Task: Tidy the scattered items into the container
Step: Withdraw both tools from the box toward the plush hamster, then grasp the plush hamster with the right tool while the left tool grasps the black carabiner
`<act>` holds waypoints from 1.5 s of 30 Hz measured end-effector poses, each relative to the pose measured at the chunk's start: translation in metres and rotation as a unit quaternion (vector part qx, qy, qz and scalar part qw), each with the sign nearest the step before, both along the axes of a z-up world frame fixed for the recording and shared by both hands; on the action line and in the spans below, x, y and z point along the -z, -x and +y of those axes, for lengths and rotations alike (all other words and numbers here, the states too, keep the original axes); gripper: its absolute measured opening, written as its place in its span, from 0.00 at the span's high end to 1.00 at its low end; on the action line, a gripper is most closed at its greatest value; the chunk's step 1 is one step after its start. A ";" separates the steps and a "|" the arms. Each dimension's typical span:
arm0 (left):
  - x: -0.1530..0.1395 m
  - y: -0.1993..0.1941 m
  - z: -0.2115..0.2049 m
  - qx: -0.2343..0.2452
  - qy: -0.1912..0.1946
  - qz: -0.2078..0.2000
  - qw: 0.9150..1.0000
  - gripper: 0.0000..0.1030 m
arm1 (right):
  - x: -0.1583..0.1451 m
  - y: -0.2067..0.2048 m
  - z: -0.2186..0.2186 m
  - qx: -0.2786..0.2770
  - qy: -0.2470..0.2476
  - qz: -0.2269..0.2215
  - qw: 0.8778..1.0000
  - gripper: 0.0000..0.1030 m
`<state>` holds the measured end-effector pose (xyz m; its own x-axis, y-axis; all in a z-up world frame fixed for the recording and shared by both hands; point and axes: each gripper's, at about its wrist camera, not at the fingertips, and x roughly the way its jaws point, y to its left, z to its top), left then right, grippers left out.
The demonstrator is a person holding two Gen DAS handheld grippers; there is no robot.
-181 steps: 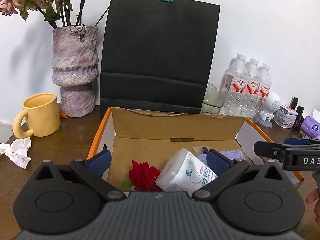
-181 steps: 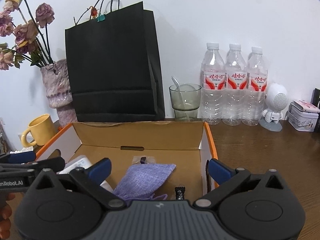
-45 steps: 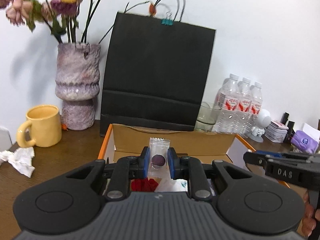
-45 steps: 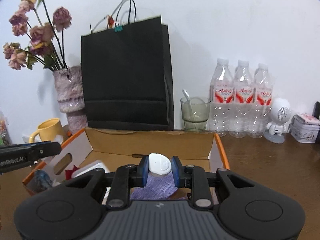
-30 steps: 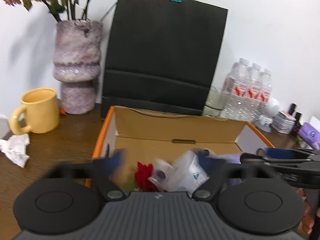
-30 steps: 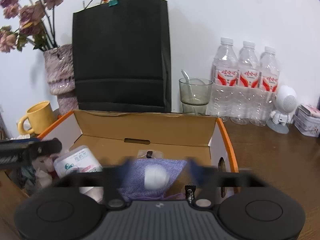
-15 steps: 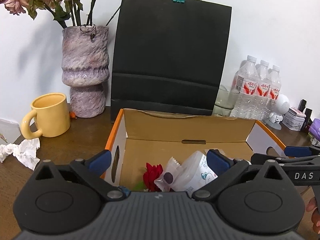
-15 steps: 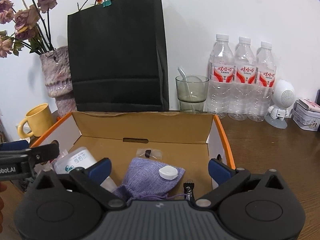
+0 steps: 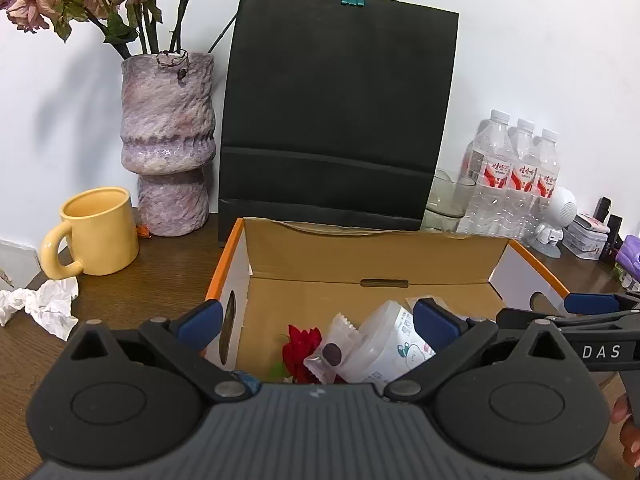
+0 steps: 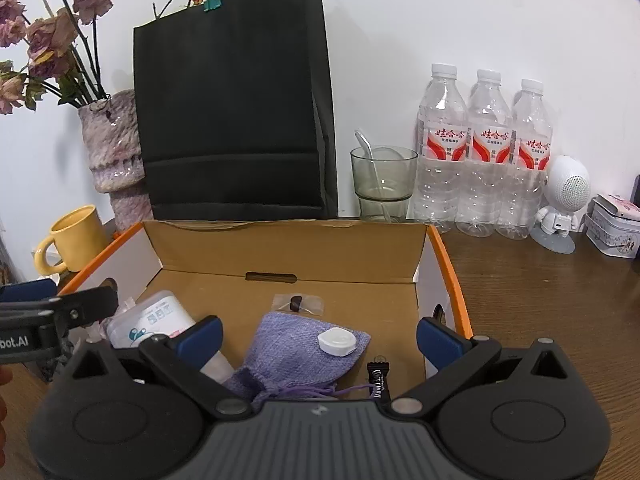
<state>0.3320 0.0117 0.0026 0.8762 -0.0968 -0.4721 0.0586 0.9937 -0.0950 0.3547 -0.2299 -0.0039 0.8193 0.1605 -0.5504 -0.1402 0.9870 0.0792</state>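
Observation:
An open cardboard box (image 9: 372, 252) with orange edges stands on the wooden table; it also shows in the right wrist view (image 10: 288, 248). Inside lie a red rose (image 9: 300, 346), a clear candy wrapper (image 9: 330, 354), a white tissue pack (image 9: 390, 344), a purple cloth pouch (image 10: 296, 352) with a small white cap (image 10: 337, 341) on it, a small clear bag (image 10: 298, 303) and a black clip (image 10: 379, 376). My left gripper (image 9: 318, 322) is open and empty over the box's near left. My right gripper (image 10: 318, 338) is open and empty over the pouch.
A yellow mug (image 9: 96, 232), crumpled tissue (image 9: 44, 306) and a purple vase (image 9: 170, 140) stand left of the box. A black paper bag (image 9: 336, 120) stands behind it. A glass (image 10: 382, 184), three water bottles (image 10: 486, 152), a white figurine (image 10: 564, 200) and a tin (image 10: 614, 232) stand at the right.
Both grippers opened and dropped what they held: the candy wrapper fell beside the rose, the white cap landed on the purple pouch. Both grippers now hang empty over the box.

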 end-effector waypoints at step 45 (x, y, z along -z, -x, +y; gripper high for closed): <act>0.025 0.186 0.092 -0.035 -0.016 0.057 0.998 0.00 | 0.021 0.159 0.075 -0.084 0.026 0.077 0.993 0.04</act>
<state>0.1461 0.1039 -0.0228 0.8208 -0.0199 -0.5708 -0.0211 0.9977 -0.0651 0.1955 -0.1550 -0.0247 0.6894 0.2563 -0.6775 -0.2931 0.9540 0.0627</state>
